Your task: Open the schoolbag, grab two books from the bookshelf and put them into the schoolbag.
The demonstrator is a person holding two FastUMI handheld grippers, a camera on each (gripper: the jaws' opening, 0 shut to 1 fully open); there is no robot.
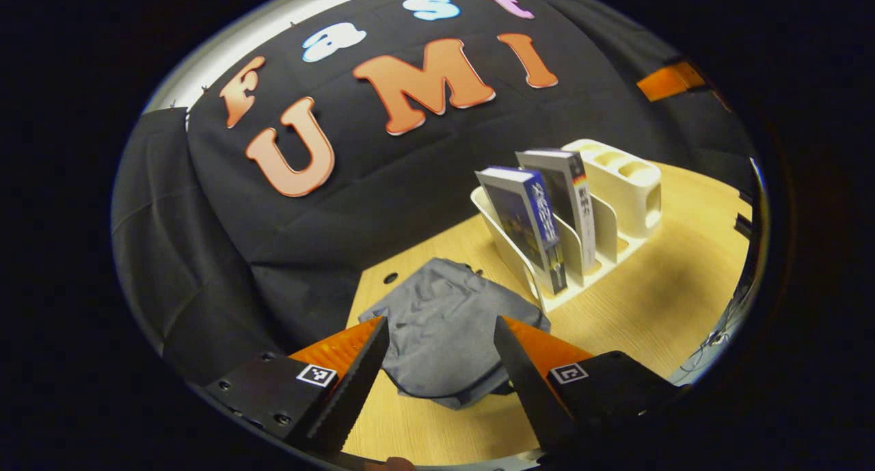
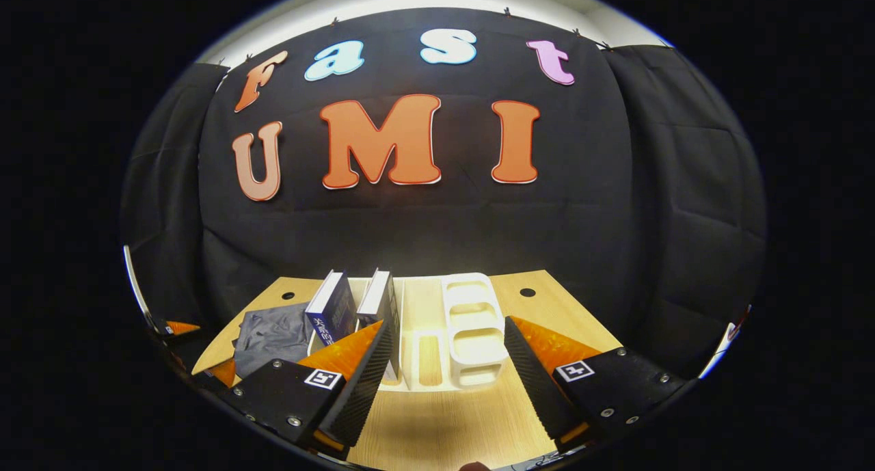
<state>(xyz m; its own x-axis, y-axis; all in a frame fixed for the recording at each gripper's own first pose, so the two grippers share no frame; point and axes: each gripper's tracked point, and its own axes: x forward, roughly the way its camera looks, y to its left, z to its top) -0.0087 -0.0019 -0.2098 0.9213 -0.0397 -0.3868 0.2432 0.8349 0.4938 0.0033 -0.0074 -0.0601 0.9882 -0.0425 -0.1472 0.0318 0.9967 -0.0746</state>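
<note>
Wooden table (image 1: 656, 307): bare room ahead of bookshelf. Grey schoolbag (image 1: 444, 334) lay flat, unopened, near left edge, just beside white bookshelf (image 2: 437, 334). Two books (image 1: 540, 218) stood upright in slots. Opening step, likely; zipper needed finding. Left gripper (image 1: 441, 368) above bag, fingers apart, empty. Right gripper (image 2: 444, 382) faced shelf, apart, empty.
</note>
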